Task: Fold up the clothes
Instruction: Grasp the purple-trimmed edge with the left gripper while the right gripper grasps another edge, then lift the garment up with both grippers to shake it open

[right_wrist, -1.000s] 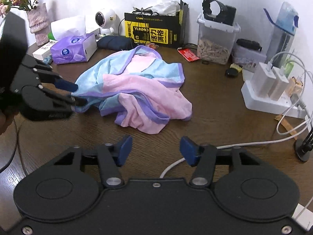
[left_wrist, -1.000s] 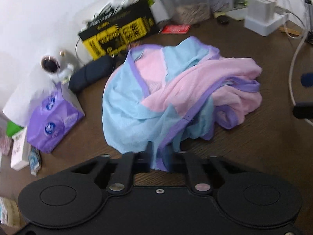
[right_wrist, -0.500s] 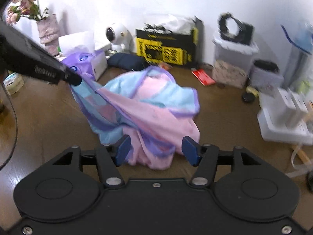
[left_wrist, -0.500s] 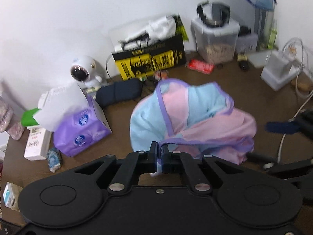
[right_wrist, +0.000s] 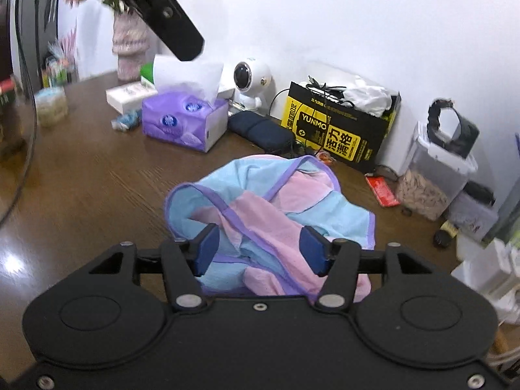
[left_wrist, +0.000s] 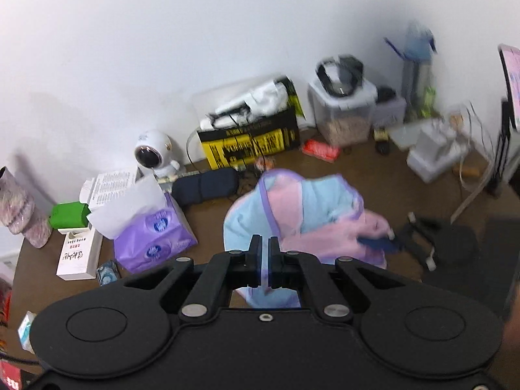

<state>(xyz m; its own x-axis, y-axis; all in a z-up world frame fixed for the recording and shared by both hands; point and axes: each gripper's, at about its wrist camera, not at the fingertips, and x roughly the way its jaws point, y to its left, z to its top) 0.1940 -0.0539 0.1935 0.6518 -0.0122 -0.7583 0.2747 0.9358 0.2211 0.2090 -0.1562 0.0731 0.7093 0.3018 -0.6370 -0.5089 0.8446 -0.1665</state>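
A crumpled garment (right_wrist: 269,208) in light blue and pink with purple trim lies on the brown wooden table (right_wrist: 81,178). My left gripper (left_wrist: 266,261) is shut on the garment's edge and holds it raised; the cloth (left_wrist: 292,214) hangs down from its jaws. My right gripper (right_wrist: 258,253) is open, its blue pads on either side of a pink and blue fold, close above the cloth. The right gripper also shows in the left wrist view (left_wrist: 386,242), low against the garment's right side. The left gripper's black body (right_wrist: 162,9) shows high in the right wrist view.
Behind the garment stand a purple tissue box (right_wrist: 183,120), a white round camera (right_wrist: 252,79), a dark pouch (right_wrist: 260,131), a yellow-black bag (right_wrist: 338,130) and a clear lidded tub (right_wrist: 435,178). A white charger block (left_wrist: 435,152) with cables sits at the right. A vase (right_wrist: 128,45) stands at the back left.
My left gripper has closed on the garment's edge and lifted it high off the table. My right gripper has moved in from open table to sit over the cloth.
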